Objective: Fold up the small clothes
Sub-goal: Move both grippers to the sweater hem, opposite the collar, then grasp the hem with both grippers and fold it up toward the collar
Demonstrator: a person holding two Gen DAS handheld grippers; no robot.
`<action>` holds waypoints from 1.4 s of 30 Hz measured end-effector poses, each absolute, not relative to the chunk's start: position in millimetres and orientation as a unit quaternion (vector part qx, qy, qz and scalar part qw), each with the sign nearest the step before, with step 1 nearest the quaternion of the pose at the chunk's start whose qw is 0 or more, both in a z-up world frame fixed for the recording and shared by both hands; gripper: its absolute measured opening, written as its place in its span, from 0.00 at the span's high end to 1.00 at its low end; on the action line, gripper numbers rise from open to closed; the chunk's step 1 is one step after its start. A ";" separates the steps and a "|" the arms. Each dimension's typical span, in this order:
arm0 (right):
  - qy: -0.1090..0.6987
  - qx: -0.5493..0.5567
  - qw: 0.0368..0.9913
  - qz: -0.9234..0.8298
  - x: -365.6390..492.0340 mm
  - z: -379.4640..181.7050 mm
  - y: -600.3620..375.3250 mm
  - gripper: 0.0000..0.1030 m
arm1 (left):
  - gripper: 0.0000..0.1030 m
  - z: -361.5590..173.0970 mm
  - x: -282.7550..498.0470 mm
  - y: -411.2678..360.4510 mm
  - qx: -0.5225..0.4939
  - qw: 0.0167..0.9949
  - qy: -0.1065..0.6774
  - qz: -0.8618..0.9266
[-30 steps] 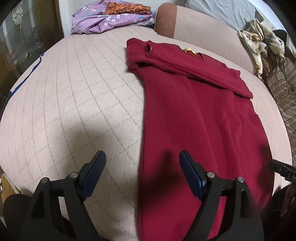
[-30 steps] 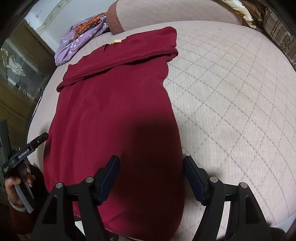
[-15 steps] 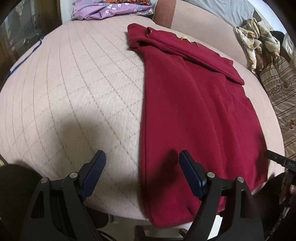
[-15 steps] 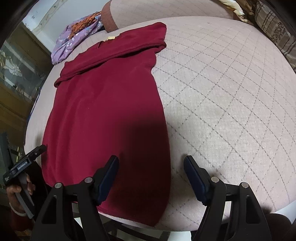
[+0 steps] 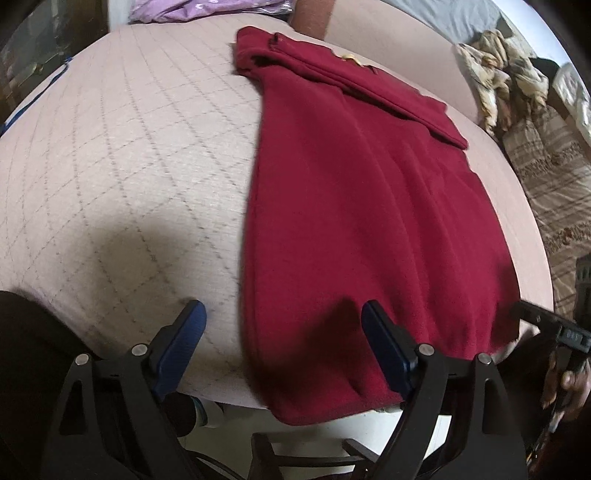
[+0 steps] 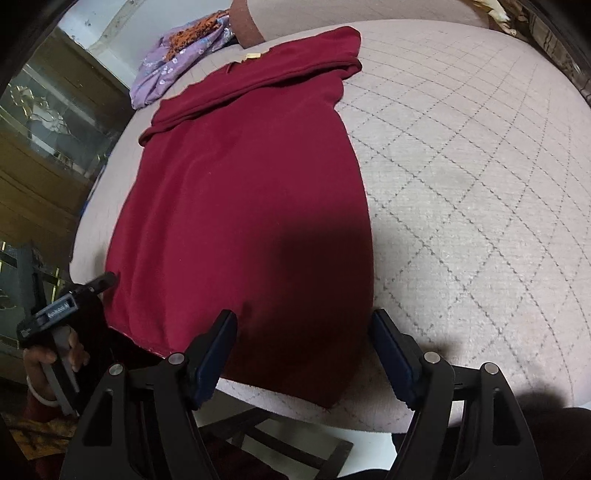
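A dark red garment (image 5: 354, 206) lies flat on the pink quilted surface (image 5: 122, 158), its sleeves folded across the far end and its hem hanging just over the near edge. It also shows in the right wrist view (image 6: 243, 206). My left gripper (image 5: 282, 339) is open and empty, hovering at the garment's near left hem corner. My right gripper (image 6: 304, 343) is open and empty over the near right hem corner. Each gripper shows at the edge of the other's view, the right one (image 5: 554, 328) and the left one (image 6: 66, 302).
A purple and orange pile of clothes (image 6: 177, 55) lies at the far end by a brown cushion (image 5: 314, 14). A patterned cloth heap (image 5: 502, 70) and striped bedding (image 5: 554, 177) are on the right. A glass cabinet (image 6: 48, 122) stands to the left.
Both grippers have pulled back toward the near edge of the surface, so the garment's hem and the edge of the surface now show. Both stayed open.
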State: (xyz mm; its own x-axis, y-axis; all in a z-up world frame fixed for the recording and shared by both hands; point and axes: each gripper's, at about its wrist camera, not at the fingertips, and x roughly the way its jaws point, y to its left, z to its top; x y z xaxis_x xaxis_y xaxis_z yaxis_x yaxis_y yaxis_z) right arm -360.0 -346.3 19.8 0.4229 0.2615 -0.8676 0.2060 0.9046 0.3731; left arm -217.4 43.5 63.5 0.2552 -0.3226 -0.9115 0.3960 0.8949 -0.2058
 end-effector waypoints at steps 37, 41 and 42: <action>0.363 0.320 0.869 0.102 -186.8 91.9 -395.5 0.90 | 0.94 142.8 -42.6 -6.9 -0.075 0.851 0.457 -0.247; 0.366 0.325 0.869 0.078 -140.9 87.2 -416.4 0.90 | 0.94 140.3 0.7 -24.1 -0.078 0.854 0.456 -0.237; 0.368 0.327 0.867 0.073 -131.5 84.6 -421.5 0.90 | 0.94 138.5 11.4 -29.3 -0.076 0.856 0.455 -0.232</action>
